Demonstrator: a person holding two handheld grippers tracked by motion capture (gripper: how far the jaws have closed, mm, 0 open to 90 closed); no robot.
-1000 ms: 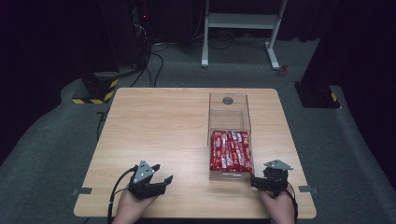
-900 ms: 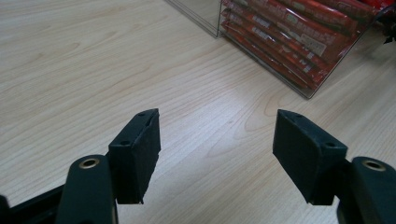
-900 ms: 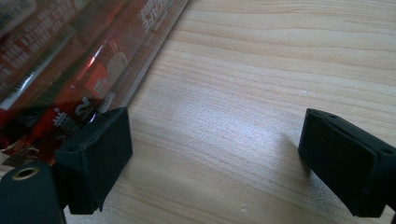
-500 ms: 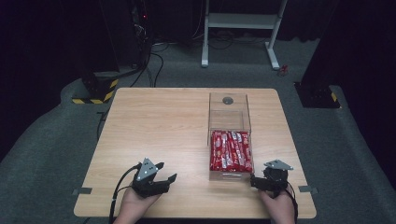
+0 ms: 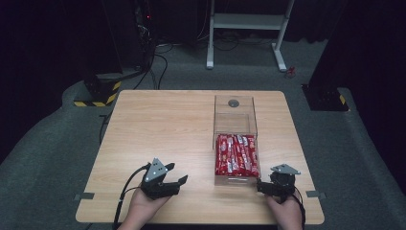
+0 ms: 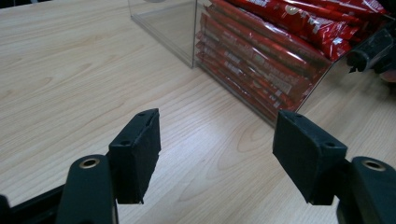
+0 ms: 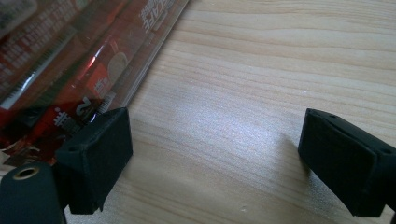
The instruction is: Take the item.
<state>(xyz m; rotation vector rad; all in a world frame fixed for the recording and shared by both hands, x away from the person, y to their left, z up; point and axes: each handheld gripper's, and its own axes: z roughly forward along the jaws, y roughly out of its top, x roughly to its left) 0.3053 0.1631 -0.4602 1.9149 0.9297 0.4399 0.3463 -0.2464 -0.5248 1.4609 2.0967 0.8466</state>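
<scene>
A clear plastic box stands on the wooden table, right of centre. Its near half is packed with red snack bars; the far half is bare. My left gripper hovers near the front edge, left of the box, jaws open and pointing right at it, nothing between them. In the left gripper view the open gripper faces the box's corner and the red bars. My right gripper sits at the box's front right corner, open over bare wood, its left pad beside the box wall.
Dark carpet surrounds the table. A white metal frame stands beyond the far edge, and black equipment with cables at the far left. Wide bare wood lies left of the box. Small grey tape marks sit at the front corners.
My left gripper has shifted a little to the right, toward the box, and risen slightly. The right gripper has stayed put.
</scene>
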